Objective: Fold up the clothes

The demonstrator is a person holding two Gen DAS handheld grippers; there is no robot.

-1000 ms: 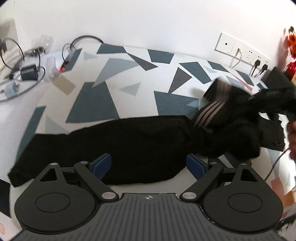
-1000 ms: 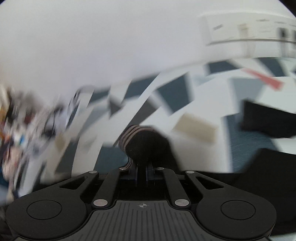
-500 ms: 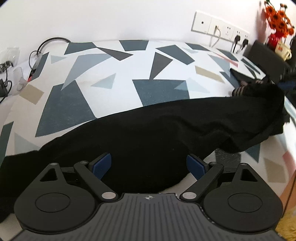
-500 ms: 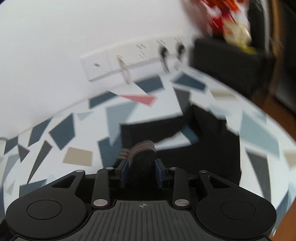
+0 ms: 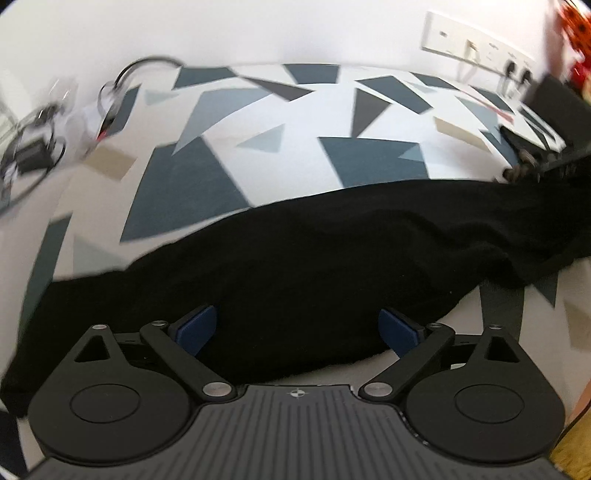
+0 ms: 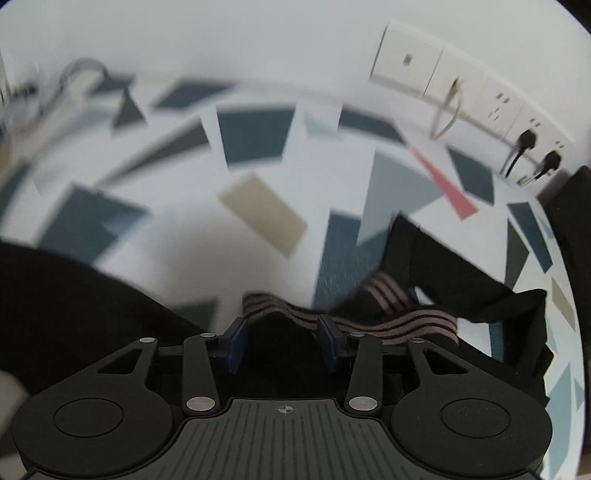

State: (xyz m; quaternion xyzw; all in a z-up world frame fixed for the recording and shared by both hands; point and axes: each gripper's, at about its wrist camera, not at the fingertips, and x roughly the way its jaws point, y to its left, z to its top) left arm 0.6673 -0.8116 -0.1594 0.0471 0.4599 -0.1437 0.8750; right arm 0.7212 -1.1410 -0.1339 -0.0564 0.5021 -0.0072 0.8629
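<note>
A long black garment (image 5: 295, 266) lies stretched left to right across the patterned table (image 5: 207, 177). My left gripper (image 5: 297, 330) is open and empty, its blue pads wide apart just above the garment's near edge. In the right wrist view the garment's striped waistband (image 6: 402, 325) runs between the blue pads (image 6: 236, 343) of my right gripper (image 6: 282, 341). That gripper stands half open around the black cloth (image 6: 280, 354), and the pads do not press it. The right gripper shows in the left wrist view (image 5: 532, 162) at the garment's far right end, blurred.
Wall sockets with plugs (image 6: 528, 140) line the back wall. A black box (image 5: 557, 103) stands at the table's right end by red and orange flowers (image 5: 576, 22). Cables and small devices (image 5: 33, 147) lie at the back left. The table's near edge (image 5: 576, 332) drops off at the right.
My right gripper carried the waistband end out to the right, stretching the garment flat, and its pads have since opened from the tight grip. The left gripper stayed open.
</note>
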